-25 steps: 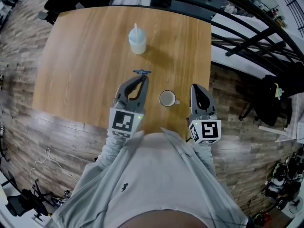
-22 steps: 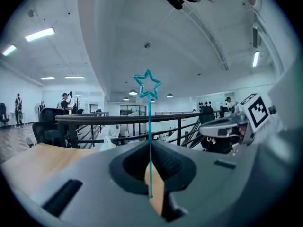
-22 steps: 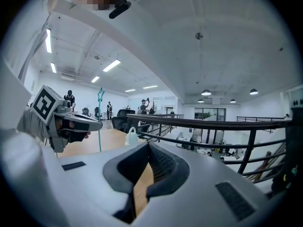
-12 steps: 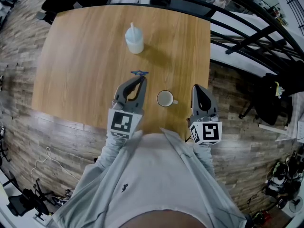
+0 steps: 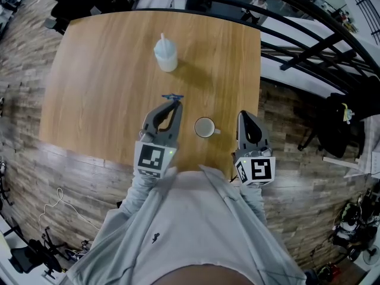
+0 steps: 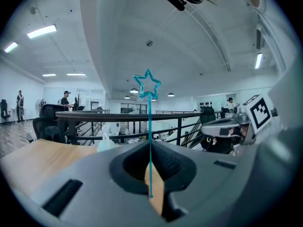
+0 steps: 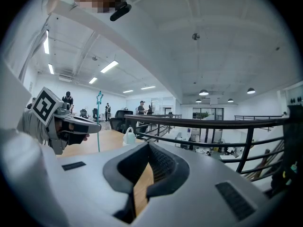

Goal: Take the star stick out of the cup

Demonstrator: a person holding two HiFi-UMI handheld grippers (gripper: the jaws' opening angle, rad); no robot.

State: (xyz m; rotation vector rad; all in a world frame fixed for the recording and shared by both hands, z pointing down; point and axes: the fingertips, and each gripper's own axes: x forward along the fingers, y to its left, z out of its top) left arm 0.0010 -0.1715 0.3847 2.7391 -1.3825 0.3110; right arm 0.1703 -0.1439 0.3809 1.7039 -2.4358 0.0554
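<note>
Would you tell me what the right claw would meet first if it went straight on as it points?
Likely the black railing beyond the table; the right claw points along bare wood, right of the cup and bottle. Depth is unclear.

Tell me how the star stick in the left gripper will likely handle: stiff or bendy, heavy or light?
The star stick stands straight above the shut left gripper, so probably fairly stiff. It is very thin, so likely light and easy to bend.
</note>
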